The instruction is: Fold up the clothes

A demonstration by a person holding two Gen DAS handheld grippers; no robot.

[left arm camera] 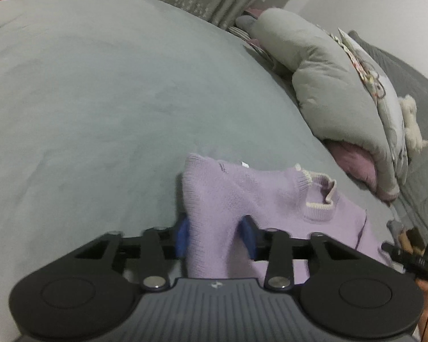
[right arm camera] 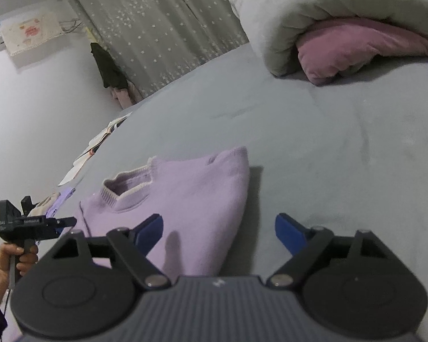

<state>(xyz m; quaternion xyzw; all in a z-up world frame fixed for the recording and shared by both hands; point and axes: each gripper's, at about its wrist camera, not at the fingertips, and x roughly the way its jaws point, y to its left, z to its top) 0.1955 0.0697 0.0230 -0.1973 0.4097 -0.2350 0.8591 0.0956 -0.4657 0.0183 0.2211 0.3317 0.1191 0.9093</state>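
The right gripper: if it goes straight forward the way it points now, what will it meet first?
Most likely the lilac sweater, whose folded edge lies between the open fingers of the right gripper. Past it is only the grey bed sheet; depth is uncertain.

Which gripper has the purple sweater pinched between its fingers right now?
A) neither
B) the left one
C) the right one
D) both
B: the left gripper has its blue pads pressed on a raised fold of the sweater, while the right gripper stands wide open, one finger over the cloth and the other over the bed.
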